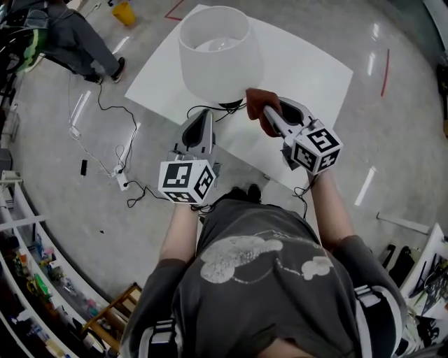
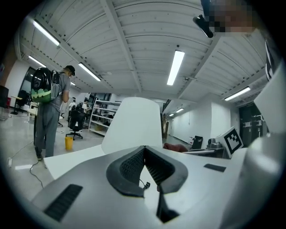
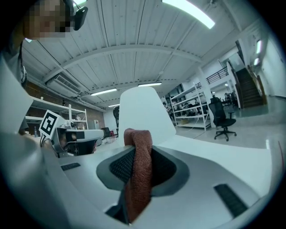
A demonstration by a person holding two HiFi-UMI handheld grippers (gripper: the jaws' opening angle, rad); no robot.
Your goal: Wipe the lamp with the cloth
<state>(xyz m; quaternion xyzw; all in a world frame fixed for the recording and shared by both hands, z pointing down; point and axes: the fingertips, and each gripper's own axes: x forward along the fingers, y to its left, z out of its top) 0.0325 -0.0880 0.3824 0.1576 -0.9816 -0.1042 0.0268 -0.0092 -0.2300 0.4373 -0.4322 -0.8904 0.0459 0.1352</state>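
Glossy grey floor (image 1: 63, 231) all round, wide and open on the right apart from a red tape line (image 1: 385, 70). On it, a white rectangular table top (image 1: 308, 77), bare over its right half and along the near edge. Low at the left, a white shelving rack (image 1: 28, 280) crowded with small coloured items too small to name. On the far left part of the table, a white lamp with a tapered fabric shade (image 1: 217, 59), upright, well in from the edges.

Just short of the lamp's foot, the left gripper (image 1: 205, 114), jaws pressed together at the tips with nothing between them. Beside it, the right gripper (image 1: 264, 110), pinching a folded rust-brown terry cloth (image 1: 260, 105) that sticks up past the jaws and hangs down behind them, close to the shade's lower rim but apart from it.

Far left, beside a standing person (image 1: 77, 42), a small yellow bucket (image 1: 124, 12) on the floor, contents not visible. A thin black cable (image 1: 203, 110) loops from the lamp's base towards the near table edge.
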